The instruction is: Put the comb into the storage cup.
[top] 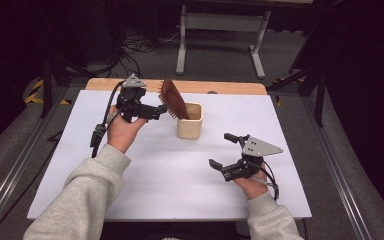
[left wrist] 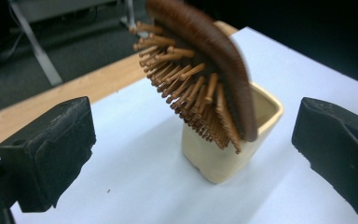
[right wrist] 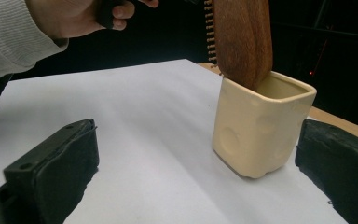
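A brown wooden hairbrush (top: 172, 97) stands handle-down in a cream square cup (top: 190, 127) at the middle back of the white board, leaning left with its bristles facing left. My left gripper (top: 161, 111) is level just left of the brush, open, with nothing between its pads. In the left gripper view the brush (left wrist: 205, 70) and cup (left wrist: 223, 163) sit ahead of the wide-apart jaws. My right gripper (top: 220, 149) rests open near the front right. In the right gripper view the cup (right wrist: 256, 135) and the brush's back (right wrist: 242, 37) lie ahead of its jaws.
The white board (top: 155, 170) covers the table, with a wooden strip (top: 220, 87) along its back edge. Behind the table stands a grey metal frame (top: 220, 22) on a floor with cables. The person's left hand (right wrist: 74, 14) is at the top of the right gripper view.
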Demonstrator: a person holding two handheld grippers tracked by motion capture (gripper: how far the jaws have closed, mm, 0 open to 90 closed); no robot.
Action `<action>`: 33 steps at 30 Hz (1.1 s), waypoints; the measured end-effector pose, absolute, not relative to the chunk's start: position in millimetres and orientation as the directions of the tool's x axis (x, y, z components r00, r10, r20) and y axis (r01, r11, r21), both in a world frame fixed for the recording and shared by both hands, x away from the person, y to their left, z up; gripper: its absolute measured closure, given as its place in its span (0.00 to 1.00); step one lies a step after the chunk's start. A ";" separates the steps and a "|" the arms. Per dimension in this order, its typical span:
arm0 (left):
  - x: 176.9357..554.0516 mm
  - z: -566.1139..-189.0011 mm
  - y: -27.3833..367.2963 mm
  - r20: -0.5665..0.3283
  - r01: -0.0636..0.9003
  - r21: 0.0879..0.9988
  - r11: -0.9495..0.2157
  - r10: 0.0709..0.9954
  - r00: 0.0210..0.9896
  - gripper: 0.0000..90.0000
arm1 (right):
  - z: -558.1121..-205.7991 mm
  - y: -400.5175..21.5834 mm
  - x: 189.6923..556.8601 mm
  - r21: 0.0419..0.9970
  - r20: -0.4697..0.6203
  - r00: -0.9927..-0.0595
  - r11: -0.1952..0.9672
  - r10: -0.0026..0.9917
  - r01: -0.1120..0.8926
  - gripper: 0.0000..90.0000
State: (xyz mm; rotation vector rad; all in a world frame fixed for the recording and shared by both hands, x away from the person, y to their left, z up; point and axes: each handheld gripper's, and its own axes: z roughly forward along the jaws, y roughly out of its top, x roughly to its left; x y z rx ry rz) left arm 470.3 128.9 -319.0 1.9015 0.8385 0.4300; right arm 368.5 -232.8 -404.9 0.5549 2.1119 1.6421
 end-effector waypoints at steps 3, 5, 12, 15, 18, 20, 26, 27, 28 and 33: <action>458.2 -314.2 138.6 -0.052 0.335 0.899 -0.282 0.692 0.721 0.00 | -402.7 -233.2 367.3 0.973 -0.076 -0.838 0.223 0.540 0.055 0.00; 449.2 -312.3 145.2 -0.041 0.308 0.908 -0.283 0.673 0.738 0.00 | -401.2 -233.9 366.6 0.974 -0.080 -0.838 0.221 0.540 0.049 0.00; 419.1 -313.5 165.0 -0.022 0.253 0.926 -0.282 0.628 0.778 0.00 | -396.2 -234.9 364.2 0.974 -0.092 -0.839 0.222 0.536 0.035 0.00; 408.2 -316.7 174.6 -0.031 0.244 0.933 -0.264 0.616 0.787 0.00 | -394.0 -235.3 362.5 0.975 -0.099 -0.841 0.221 0.532 0.025 0.00; 398.8 -323.4 184.3 -0.042 0.250 0.932 -0.261 0.608 0.793 0.00 | -392.3 -236.6 361.3 0.976 -0.101 -0.841 0.218 0.532 0.021 0.00; 394.0 -328.3 189.4 -0.052 0.256 0.933 -0.255 0.607 0.793 0.00 | -391.1 -237.9 360.5 0.976 -0.102 -0.840 0.216 0.533 0.018 0.00; 379.4 -345.5 208.2 -0.061 0.254 0.938 -0.238 0.605 0.794 0.00 | -388.8 -241.2 357.5 0.977 -0.107 -0.840 0.215 0.532 0.012 0.00; 377.7 -347.8 209.7 -0.063 0.254 0.938 -0.236 0.605 0.794 0.00 | -388.7 -241.7 356.8 0.976 -0.107 -0.840 0.216 0.532 0.013 0.00; 375.9 -351.0 212.0 -0.063 0.253 0.939 -0.234 0.604 0.794 0.00 | -388.7 -242.0 356.3 0.976 -0.107 -0.840 0.217 0.532 0.013 0.00; 369.2 -368.4 220.8 -0.076 0.253 0.943 -0.216 0.602 0.795 0.00 | -390.5 -244.0 354.1 0.975 -0.105 -0.840 0.223 0.533 0.019 0.00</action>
